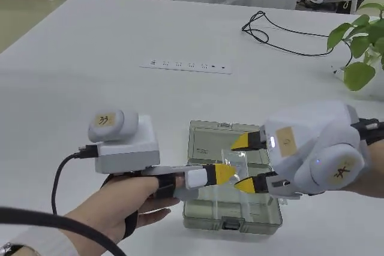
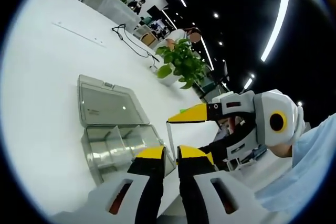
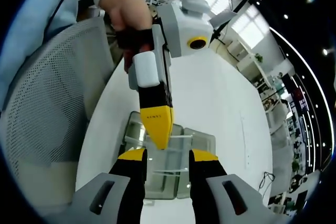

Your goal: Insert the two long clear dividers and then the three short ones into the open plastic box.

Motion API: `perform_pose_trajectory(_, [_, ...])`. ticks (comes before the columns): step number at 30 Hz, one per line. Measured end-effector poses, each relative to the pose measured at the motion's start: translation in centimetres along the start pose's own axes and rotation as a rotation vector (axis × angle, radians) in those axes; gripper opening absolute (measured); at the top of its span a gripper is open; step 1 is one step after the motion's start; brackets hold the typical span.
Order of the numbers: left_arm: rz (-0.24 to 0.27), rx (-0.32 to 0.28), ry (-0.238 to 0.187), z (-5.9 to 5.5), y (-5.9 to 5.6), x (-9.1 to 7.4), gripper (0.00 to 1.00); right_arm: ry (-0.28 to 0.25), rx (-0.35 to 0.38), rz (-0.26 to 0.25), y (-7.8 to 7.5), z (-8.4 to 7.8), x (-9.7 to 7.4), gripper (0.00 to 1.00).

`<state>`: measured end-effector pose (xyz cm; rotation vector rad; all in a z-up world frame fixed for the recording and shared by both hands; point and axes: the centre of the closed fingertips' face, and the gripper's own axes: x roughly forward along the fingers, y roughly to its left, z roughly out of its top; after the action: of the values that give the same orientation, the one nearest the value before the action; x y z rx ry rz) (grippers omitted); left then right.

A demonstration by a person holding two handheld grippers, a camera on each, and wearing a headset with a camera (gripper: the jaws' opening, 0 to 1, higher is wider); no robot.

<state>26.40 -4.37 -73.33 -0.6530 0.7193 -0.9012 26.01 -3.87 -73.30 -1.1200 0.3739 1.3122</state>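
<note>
The open clear plastic box [image 1: 207, 215] lies on the white table with its lid [image 1: 207, 138] folded back away from me; its inner compartments [image 2: 107, 142] show in the left gripper view. My left gripper [image 1: 227, 174] reaches in from the left above the box, shut on a clear divider [image 1: 239, 161], whose thin edge [image 2: 170, 136] rises between its yellow tips. My right gripper [image 1: 245, 164] comes from the right, open, with one jaw on either side of the divider [image 3: 177, 139] and of the left gripper's tip [image 3: 157, 124]. The box [image 3: 160, 184] lies under both.
A white power strip [image 1: 186, 65] lies across the middle of the table. A black cable [image 1: 270, 31] loops at the far right beside a green plant [image 1: 359, 46]. Chairs stand beyond the far edge. A cable [image 1: 60, 178] trails from the left gripper.
</note>
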Motion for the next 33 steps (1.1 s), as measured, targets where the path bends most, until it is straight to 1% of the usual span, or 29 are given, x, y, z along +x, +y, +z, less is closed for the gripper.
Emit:
perform_pose_trajectory(3, [-0.005,-0.012,-0.003,-0.1,-0.1,0.0,0.0,0.003,-0.006,-0.005,0.0,0.0,0.0,0.32])
perform_pose_trajectory(6, [-0.005,-0.019,-0.002,-0.2,-0.2,0.0,0.0,0.007,-0.013,-0.007,0.1,0.1,0.0,0.32])
perform_pose_trajectory(9, [-0.016,-0.026,-0.004,-0.2,-0.3,-0.1,0.0,0.023,-0.051,-0.017,0.2,0.4,-0.3,0.32])
perform_pose_trajectory(13, [-0.026,-0.034,-0.012,-0.1,-0.5,-0.2,0.0,0.021,-0.053,-0.019,0.1,0.4,-0.4,0.33])
perform_pose_trajectory(15, [-0.023,-0.027,-0.016,-0.1,-0.5,-0.3,0.0,0.02,-0.056,-0.02,0.1,0.4,-0.4,0.33])
perform_pose_trajectory(17, [-0.023,-0.007,-0.016,-0.1,-0.5,-0.3,0.0,0.022,-0.068,-0.018,0.0,0.4,-0.4,0.36])
perform_pose_trajectory(18, [-0.032,-0.007,-0.024,0.1,-0.7,-0.4,0.0,0.017,-0.059,-0.014,0.0,0.5,-0.5,0.38])
perform_pose_trajectory(19, [-0.035,0.001,-0.028,0.2,-0.9,-0.4,0.0,0.0,-0.041,-0.014,-0.2,0.7,-0.7,0.41])
perform_pose_trajectory(20, [-0.041,0.023,-0.029,0.4,-1.0,-0.5,0.0,-0.005,-0.03,-0.006,-0.2,0.8,-0.8,0.42])
perform_pose_trajectory(22, [-0.045,0.079,-0.017,0.4,-1.2,-0.7,0.0,-0.054,0.038,0.002,-0.6,1.4,-1.5,0.42])
perform_pose_trajectory(23, [-0.049,0.103,-0.012,0.4,-1.4,-0.7,0.0,-0.074,0.079,0.015,-0.9,1.7,-1.9,0.42])
perform_pose_trajectory(24, [-0.053,0.135,-0.007,0.4,-1.5,-0.8,0.0,-0.087,0.106,0.012,-1.3,1.8,-2.3,0.42])
perform_pose_trajectory(25, [-0.061,0.172,0.003,0.4,-1.7,-0.9,0.0,-0.103,0.134,0.021,-1.6,2.0,-2.7,0.42])
perform_pose_trajectory(26, [-0.066,0.196,0.009,0.4,-1.7,-0.9,0.0,-0.108,0.151,0.035,-1.7,2.0,-3.0,0.42])
perform_pose_trajectory(27, [-0.066,0.245,0.016,0.4,-1.8,-1.1,0.0,-0.112,0.174,0.046,-1.8,2.0,-3.3,0.43])
perform_pose_trajectory(28, [-0.072,0.28,0.024,0.3,-2.1,-1.1,0.0,-0.128,0.184,0.06,-2.0,2.1,-3.6,0.42])
perform_pose_trajectory(29, [-0.084,0.334,0.034,0.3,-2.4,-1.2,0.0,-0.135,0.197,0.068,-2.1,2.2,-3.9,0.41])
perform_pose_trajectory(31, [-0.101,0.384,0.04,0.2,-2.9,-1.3,0.0,-0.151,0.214,0.105,-2.0,2.4,-4.4,0.37])
perform_pose_trajectory(32, [-0.125,0.412,0.038,0.1,-3.5,-1.4,0.0,-0.153,0.227,0.119,-2.1,2.3,-4.7,0.35])
perform_pose_trajectory(33, [-0.133,0.423,0.027,0.3,-3.8,-1.5,0.0,-0.153,0.232,0.133,-2.3,1.8,-4.6,0.33])
